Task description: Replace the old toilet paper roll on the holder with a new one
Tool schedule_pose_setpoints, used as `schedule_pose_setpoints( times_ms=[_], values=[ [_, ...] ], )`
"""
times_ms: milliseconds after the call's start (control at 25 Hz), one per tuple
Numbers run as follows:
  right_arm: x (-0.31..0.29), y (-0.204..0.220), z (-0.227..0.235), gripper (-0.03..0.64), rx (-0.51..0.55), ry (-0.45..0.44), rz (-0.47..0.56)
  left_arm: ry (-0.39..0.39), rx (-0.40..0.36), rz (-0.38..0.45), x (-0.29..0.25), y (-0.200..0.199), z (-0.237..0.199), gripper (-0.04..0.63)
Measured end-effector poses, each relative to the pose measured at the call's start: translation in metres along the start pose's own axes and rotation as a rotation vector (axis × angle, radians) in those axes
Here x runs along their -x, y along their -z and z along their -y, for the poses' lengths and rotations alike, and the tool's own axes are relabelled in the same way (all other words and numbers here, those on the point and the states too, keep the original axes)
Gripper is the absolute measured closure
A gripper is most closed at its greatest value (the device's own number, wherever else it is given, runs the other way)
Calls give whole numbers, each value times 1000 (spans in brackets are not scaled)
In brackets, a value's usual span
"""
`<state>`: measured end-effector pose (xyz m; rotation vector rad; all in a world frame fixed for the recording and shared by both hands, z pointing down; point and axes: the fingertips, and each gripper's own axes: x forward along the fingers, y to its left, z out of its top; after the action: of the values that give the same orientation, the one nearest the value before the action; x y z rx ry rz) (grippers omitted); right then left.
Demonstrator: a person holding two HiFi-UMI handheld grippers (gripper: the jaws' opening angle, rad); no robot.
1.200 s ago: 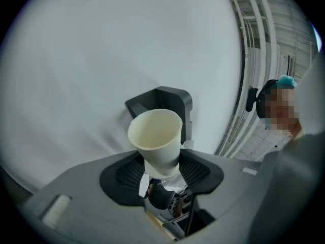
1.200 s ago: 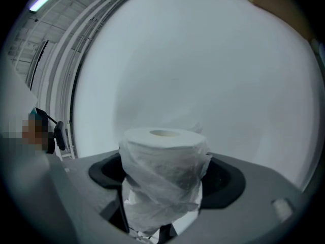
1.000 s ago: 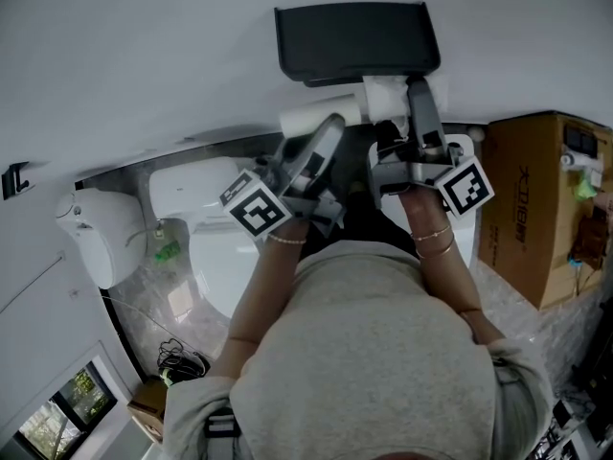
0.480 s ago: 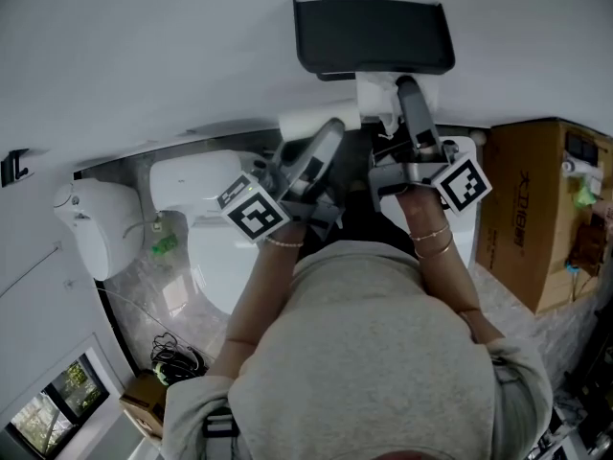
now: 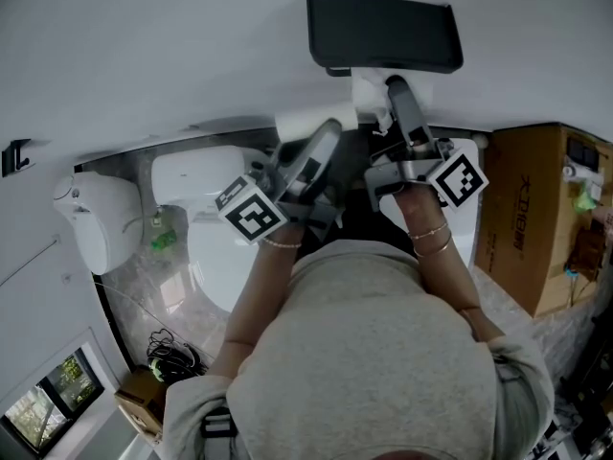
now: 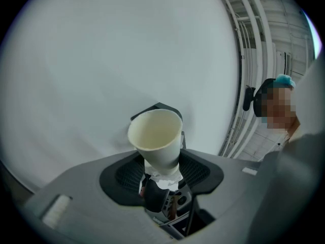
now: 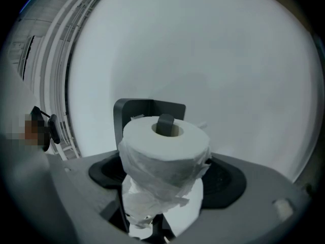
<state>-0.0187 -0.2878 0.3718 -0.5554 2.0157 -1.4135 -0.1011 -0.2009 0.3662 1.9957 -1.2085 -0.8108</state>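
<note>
A black holder (image 5: pixel 383 34) is fixed to the white wall. My right gripper (image 5: pixel 391 92) is shut on a full white paper roll (image 5: pixel 369 99) just under it. In the right gripper view the roll (image 7: pixel 165 146) fills the jaws, and the holder's dark bar (image 7: pixel 165 124) shows in its core hole. My left gripper (image 5: pixel 324 134) is shut on an empty cardboard tube (image 5: pixel 305 121), to the left of the holder. In the left gripper view the cream tube (image 6: pixel 156 136) stands between the jaws, open end up.
A white toilet (image 5: pixel 206 218) stands below the left gripper, with a rounded white container (image 5: pixel 96 223) to its left. A brown cardboard box (image 5: pixel 536 209) stands at the right. Black cables (image 5: pixel 177 357) lie on the marbled floor. A wall hook (image 5: pixel 14 156) is at far left.
The right gripper has carried the full roll closer in under the black holder. The left gripper still holds the tube in about the same place.
</note>
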Motion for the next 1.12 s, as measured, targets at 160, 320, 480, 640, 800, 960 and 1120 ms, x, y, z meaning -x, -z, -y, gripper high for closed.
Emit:
schedule_pose_setpoints(
  times_ms=[160, 320, 480, 640, 800, 960, 1120],
  values=[
    [1, 0, 1, 190, 1, 0, -14, -9, -11, -3, 5, 4, 3, 380],
    [-1, 6, -1, 190, 6, -1, -29, -11, -10, -3, 11, 4, 4, 382],
    [0, 3, 1, 190, -2, 8, -29, -4, -11, -2, 9, 6, 7, 380],
    [1, 10, -3, 190, 15, 9, -47, 8, -11, 3, 13, 3, 10, 381],
    [5, 14, -6, 190, 24, 9, -48, 20, -11, 0, 15, 4, 14, 382],
    [7, 28, -9, 190, 36, 12, -58, 23, -12, -2, 29, 0, 12, 381],
    [13, 30, -10, 190, 40, 19, -61, 36, -14, -11, 31, 1, 15, 380]
  ],
)
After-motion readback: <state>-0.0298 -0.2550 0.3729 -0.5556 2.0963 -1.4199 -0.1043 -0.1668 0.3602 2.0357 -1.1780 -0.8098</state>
